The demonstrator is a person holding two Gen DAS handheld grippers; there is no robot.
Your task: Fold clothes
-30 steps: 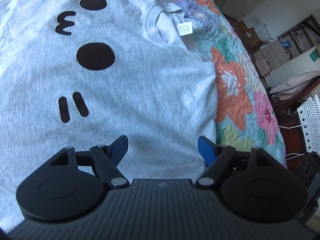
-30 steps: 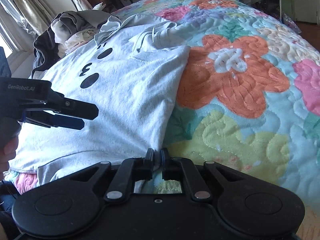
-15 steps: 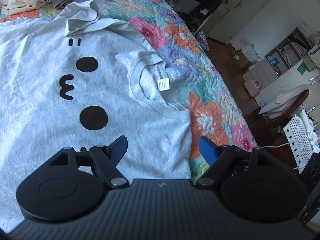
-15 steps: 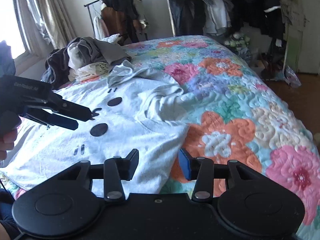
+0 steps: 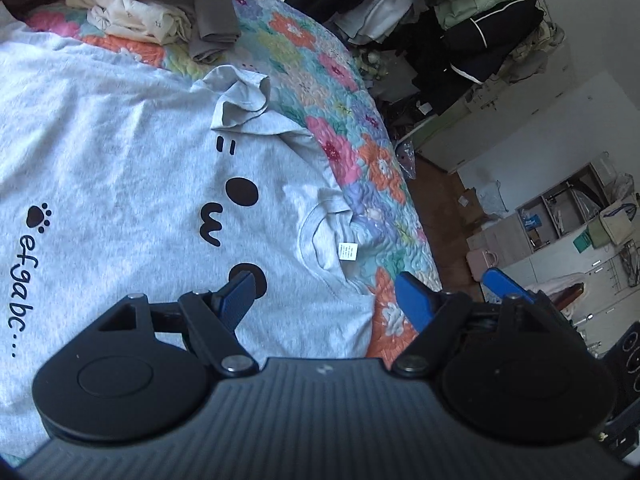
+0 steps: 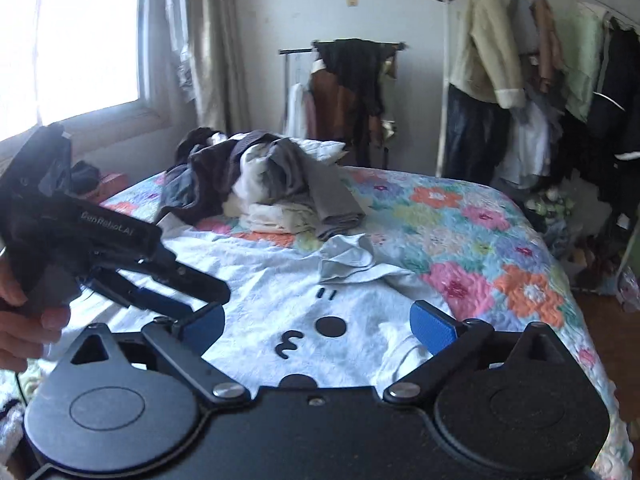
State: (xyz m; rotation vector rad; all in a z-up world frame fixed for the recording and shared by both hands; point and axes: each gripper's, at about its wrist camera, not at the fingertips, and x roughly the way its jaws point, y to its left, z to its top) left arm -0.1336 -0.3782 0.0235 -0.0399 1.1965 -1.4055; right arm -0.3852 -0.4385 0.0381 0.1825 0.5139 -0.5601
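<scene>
a light grey marl cotton t-shirt (image 5: 120,152) lies spread flat on a bed covered by a puffy quilted bedspread with bright stitched flowers in orange, pink and pale blue (image 5: 372,168). the shirt's knit looks soft and faintly speckled; printed on it in flat black are two oval eyes, a curly mouth, short whisker dashes, a paw mark and lettering. its ribbed round neckline with a small white label (image 5: 347,251) lies near the bed's edge, and one short sleeve (image 5: 244,100) is rumpled into a crumpled peak.

the left tongs (image 5: 326,298), matte black with ridged blue pads, stand spread above the shirt's shoulder with nothing between them. the right tongs (image 6: 318,326) have just been opening and now stand wide apart, also with nothing between the pads, hovering over the printed face. in the right wrist view the left tongs (image 6: 188,292) show from the side, gripped by a person's hand (image 6: 28,316).

at the far end of the bed sits a loose heap of crumpled clothes in grey, cream and dark brown (image 6: 264,184). beyond it, jackets hang on a metal rail (image 6: 352,76).
</scene>
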